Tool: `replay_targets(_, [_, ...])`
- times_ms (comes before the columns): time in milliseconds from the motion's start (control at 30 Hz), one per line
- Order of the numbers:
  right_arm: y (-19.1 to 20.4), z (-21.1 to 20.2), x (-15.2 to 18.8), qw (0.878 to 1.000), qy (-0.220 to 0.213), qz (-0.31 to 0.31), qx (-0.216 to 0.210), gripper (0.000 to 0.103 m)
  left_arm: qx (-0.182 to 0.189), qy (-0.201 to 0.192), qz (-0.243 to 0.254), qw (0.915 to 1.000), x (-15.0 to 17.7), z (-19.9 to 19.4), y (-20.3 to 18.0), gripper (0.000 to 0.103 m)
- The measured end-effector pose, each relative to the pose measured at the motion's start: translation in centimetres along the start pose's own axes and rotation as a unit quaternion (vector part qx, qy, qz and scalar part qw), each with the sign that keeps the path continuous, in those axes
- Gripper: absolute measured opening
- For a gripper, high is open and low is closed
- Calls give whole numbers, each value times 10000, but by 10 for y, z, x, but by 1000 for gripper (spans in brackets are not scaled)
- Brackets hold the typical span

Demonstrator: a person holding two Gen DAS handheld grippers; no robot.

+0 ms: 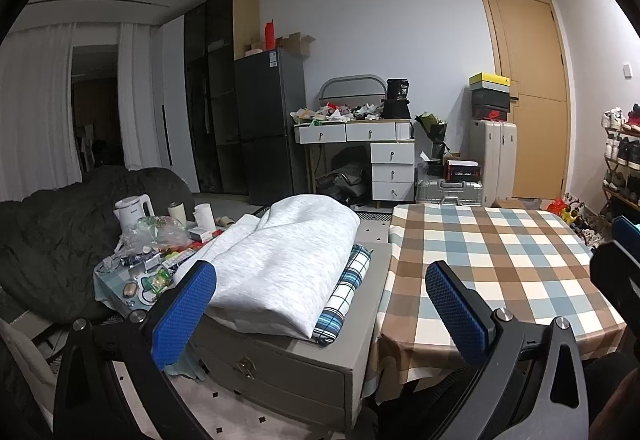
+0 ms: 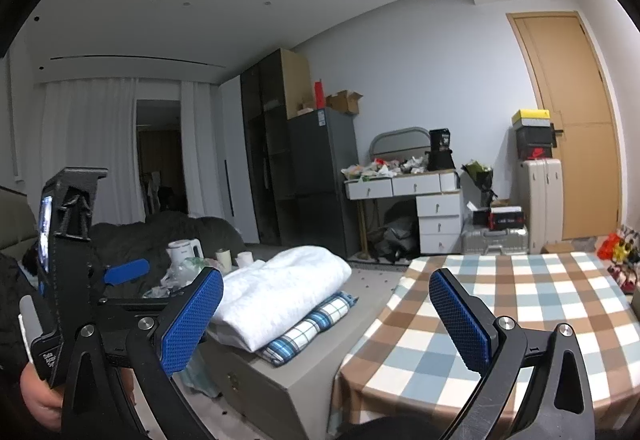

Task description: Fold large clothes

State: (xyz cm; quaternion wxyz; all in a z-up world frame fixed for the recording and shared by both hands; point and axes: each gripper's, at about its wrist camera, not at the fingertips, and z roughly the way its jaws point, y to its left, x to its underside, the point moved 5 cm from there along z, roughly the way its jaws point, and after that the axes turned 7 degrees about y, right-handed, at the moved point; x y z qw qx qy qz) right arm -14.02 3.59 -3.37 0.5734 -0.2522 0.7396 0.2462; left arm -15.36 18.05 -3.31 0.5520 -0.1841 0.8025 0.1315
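Left gripper (image 1: 320,308) hangs w/ jaws spread wide, nothing btwn the blue pads; right gripper (image 2: 326,320) likewise released & empty. Folded grey garment (image 1: 280,264) lies on top of a folded plaid cloth (image 1: 344,292), both on a grey drawer cabinet (image 1: 288,364) just left of the checked tablecloth (image 1: 500,264). White kettle (image 1: 134,209) sits on a cluttered side table further left. Neither gripper touches the clothes.

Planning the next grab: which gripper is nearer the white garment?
Left. The left gripper hovers open right at the white garment's near edge; the right gripper hangs open, slightly farther back and to its right.
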Motion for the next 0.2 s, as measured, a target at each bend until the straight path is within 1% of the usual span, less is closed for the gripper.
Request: replay_targets(200, [-8, -1, 2, 9999, 61, 139, 27, 103, 95, -73, 104, 9999, 0, -5, -7, 102])
